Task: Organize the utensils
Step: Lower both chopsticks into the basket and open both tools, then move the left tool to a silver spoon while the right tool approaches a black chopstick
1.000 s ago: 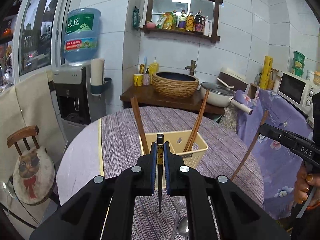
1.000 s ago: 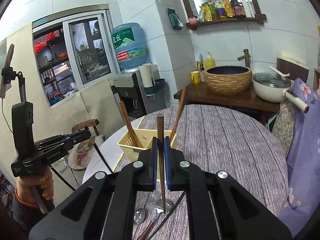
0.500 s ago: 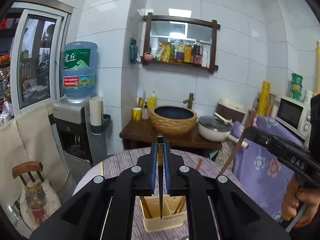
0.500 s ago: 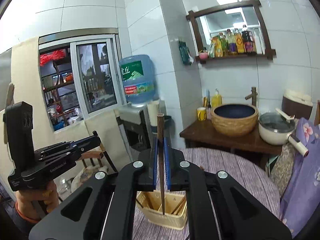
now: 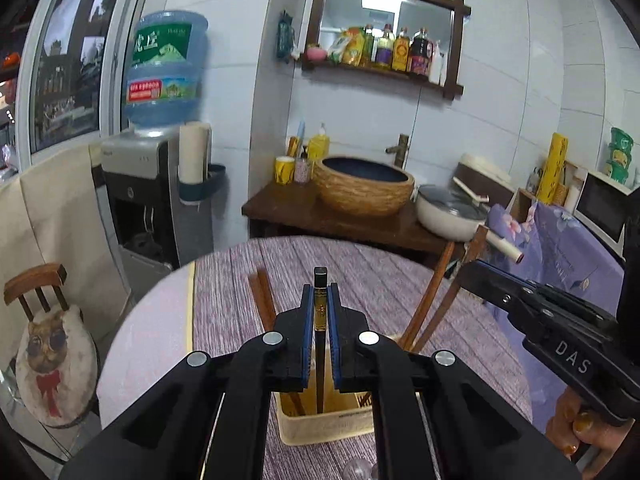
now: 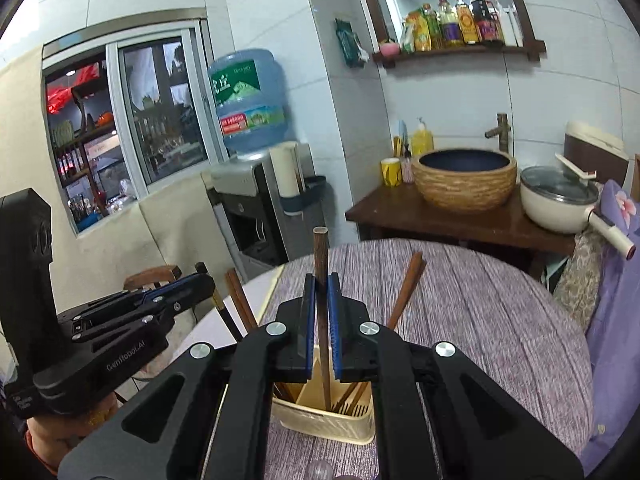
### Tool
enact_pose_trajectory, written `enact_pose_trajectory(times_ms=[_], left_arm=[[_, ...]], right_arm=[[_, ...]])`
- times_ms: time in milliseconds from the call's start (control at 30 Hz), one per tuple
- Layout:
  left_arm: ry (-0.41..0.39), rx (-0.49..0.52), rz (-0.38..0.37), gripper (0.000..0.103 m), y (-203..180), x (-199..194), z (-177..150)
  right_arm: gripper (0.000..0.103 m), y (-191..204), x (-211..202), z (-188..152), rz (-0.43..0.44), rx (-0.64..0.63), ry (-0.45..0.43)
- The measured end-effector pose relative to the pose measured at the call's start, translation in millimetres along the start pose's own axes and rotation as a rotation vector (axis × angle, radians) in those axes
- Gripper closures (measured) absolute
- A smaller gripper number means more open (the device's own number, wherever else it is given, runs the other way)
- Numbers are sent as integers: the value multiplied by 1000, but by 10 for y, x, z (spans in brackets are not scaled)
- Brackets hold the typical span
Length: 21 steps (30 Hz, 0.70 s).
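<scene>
Left gripper is clamping a black chopstick; right gripper is clamping a brown chopstick; both are hanging over the yellow basket, lower centre.

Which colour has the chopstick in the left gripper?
Black chopstick, amber band near its top; clearest in the left wrist view.

A lived-in home kitchen with white tiled walls: a wooden shelf of sauce bottles, a basin with a tap, a lidded pan, a microwave, a water dispenser and a round cloth-covered worktop.
</scene>
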<state>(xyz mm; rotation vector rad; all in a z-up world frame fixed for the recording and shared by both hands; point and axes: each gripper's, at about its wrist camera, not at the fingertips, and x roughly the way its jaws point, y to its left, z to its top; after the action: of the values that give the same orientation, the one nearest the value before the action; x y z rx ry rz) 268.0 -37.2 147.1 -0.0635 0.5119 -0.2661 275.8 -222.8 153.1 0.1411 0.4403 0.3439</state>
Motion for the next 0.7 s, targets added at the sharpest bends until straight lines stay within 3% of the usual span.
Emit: enact_pose_trajectory(times_ms=[300,333,400,467,533,600,667,700], left_arm=[[42,-3,-7,92,19,139,-281],[38,1,-3,88,22,122,-291],[7,5,4,57,26,51,-313],[-47,2,5,40,45,-100,-346],[-89,12,14,34,46,-236,-394],[-115,28,18,19,37,-344,-455],[-138,35,21,12,35,-438,-549],[-142,45,16,8,32,-475,-613]], right_arm=[[96,-183,243,-345,-3,30,47],[95,-196,226,-367,1,27,40],[93,-204,168,-402,-5,18,21],[67,-205,76,-423,-7,5,-2],[50,-211,-91,-475,-9,-5,-50],[42,-214,-226,-522,-12,-14,-80],[26,-210,-370,-620,-25,-24,-104],[24,-215,-411,-652,-28,-26,-112]])
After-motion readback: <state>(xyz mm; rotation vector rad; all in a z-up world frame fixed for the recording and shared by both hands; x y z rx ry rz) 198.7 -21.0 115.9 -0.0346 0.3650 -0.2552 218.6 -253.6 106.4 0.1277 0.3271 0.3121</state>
